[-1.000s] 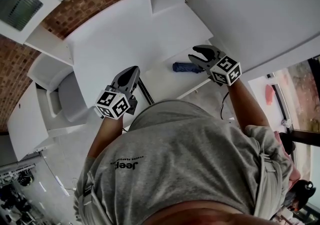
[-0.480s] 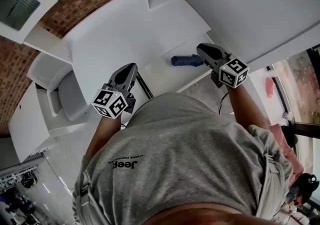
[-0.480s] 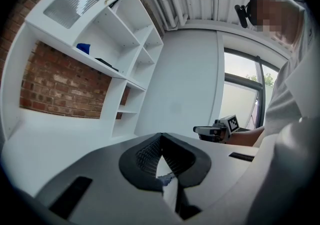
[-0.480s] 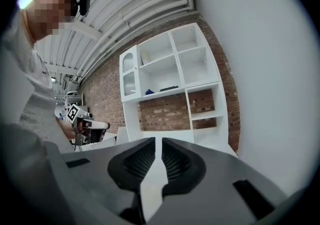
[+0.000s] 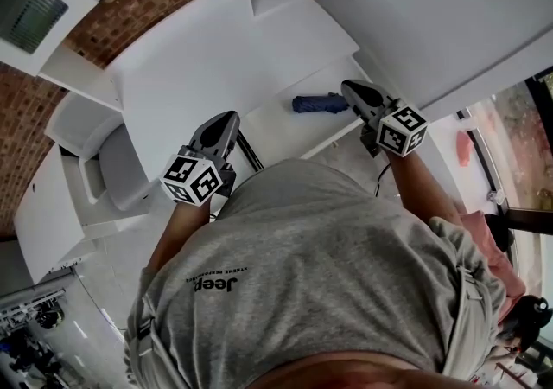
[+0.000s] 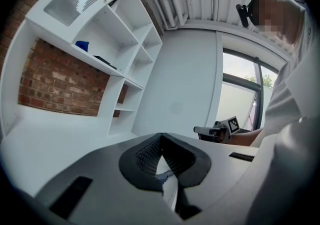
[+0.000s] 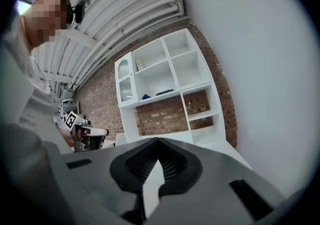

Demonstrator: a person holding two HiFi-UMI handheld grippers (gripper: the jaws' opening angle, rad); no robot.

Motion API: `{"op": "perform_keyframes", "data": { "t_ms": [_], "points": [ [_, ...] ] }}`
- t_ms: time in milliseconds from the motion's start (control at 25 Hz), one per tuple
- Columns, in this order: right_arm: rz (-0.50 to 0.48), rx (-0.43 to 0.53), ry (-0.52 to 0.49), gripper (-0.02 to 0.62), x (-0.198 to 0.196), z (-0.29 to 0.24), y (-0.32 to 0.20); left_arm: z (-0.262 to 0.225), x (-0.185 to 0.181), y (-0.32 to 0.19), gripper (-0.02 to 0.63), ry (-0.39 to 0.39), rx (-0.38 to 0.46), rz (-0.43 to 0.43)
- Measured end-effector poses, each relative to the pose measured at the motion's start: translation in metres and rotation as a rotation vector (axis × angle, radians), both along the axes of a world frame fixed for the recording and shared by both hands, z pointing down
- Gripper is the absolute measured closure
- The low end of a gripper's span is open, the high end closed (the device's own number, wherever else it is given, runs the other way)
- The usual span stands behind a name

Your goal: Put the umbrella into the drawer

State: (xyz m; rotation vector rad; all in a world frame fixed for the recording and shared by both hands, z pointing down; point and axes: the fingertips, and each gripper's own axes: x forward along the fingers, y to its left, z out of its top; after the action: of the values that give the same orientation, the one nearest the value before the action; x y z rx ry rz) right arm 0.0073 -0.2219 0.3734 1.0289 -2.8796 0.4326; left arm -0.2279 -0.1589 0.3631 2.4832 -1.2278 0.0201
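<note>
- The folded blue umbrella [image 5: 318, 103] lies in the open drawer [image 5: 278, 131], right of centre in the head view.
- The right tool [image 5: 352, 88], just beside the umbrella, has just closed its jaws on nothing.
- The left tool [image 5: 226, 118], left of centre, has its jaws together and is empty.

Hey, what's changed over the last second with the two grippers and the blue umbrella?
The right gripper has just closed its jaws, which stood open a second ago; nothing is between them. It also rolled a little. The blue umbrella lies where it lay, close to that gripper. The left gripper stays shut and empty.
</note>
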Motion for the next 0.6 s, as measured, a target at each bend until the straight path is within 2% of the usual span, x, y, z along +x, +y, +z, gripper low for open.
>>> {"op": "perform_keyframes", "data": {
  "t_ms": [600],
  "points": [
    [-0.043, 0.012, 0.007, 0.578, -0.011, -0.003, 0.005, 0.003, -0.007, 0.006, 0.595, 0.021, -0.001, -0.029]
  ]
}}
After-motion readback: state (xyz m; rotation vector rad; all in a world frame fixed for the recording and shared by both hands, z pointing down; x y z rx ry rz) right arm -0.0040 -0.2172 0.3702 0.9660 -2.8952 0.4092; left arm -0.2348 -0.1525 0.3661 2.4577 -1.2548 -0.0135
